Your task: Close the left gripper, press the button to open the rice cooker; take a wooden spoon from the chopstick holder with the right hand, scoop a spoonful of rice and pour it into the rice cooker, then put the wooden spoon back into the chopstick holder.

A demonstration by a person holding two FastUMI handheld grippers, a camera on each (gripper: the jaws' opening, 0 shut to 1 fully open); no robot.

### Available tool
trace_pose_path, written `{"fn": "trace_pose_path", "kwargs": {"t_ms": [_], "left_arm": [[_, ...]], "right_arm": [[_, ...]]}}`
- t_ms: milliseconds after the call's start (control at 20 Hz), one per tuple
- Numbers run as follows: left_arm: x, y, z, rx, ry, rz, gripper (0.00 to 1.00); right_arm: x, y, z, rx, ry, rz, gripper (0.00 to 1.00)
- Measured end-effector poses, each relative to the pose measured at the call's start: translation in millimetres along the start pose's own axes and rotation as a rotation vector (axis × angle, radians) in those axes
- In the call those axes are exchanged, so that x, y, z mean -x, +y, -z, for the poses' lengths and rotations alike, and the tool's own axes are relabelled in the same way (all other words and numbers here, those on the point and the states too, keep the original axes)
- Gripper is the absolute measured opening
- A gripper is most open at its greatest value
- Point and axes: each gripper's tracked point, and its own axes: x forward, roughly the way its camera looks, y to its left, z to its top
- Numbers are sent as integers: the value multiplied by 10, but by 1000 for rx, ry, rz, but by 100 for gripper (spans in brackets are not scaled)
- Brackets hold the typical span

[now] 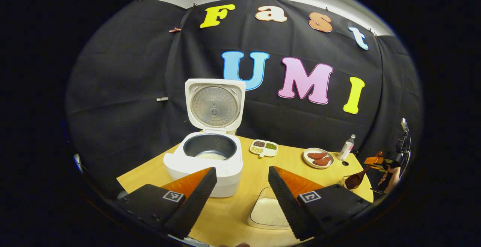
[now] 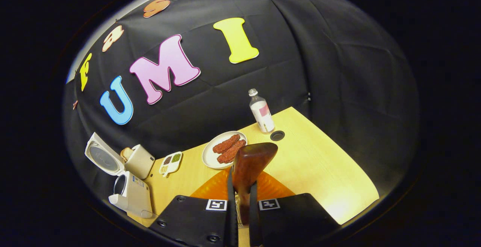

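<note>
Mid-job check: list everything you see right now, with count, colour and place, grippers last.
rice cooker: one, white, lid up, table's left
rice tray: one, clear, white rice, near edge
divided dish: one, white, holds grains, behind cooker
plate: one, white, two reddish pieces, table's right
bottle: one, clear, beside plate
wooden spoon: one, brown, in right gripper
table: one, light wood
left gripper: fingers apart
right gripper: fingers clamp the spoon
</note>
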Motion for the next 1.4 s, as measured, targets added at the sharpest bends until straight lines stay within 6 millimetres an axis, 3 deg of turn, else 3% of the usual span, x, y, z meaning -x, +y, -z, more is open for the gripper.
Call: {"fn": "trace_pose_path", "kwargs": {"t_ms": [400, 600, 650, 750, 800, 850, 1050, 1200, 1400], "left_arm": [[33, -59, 71, -20, 37, -27, 95], [-4, 40, -23, -8, 35, -34, 95], [-35, 79, -74, -23, 26, -33, 95], [-102, 184, -230, -44, 4, -40, 96], [-147, 273, -298, -40, 1, -54, 95], [-190, 331, -382, -22, -3, -53, 95], [-376, 546, -910, 41, -58, -39, 96], [-576, 747, -1360, -15, -116, -47, 95], [-868, 865, -1987, -89, -172, -32, 95]], "right_arm": [[-231, -209, 365, -113, 96, 61, 19], [-173, -226, 323, -155, 92, 61, 23], [-156, -228, 325, -156, 98, 60, 35], [-40, -275, 307, -138, 90, 78, 81], [24, -306, 281, -126, 81, 88, 93], [89, -325, 248, -118, 73, 97, 98], [443, -471, 156, -103, 40, 145, 98], [683, -628, 154, -101, 25, 203, 98], [930, -770, 224, -91, 16, 274, 98]]}}
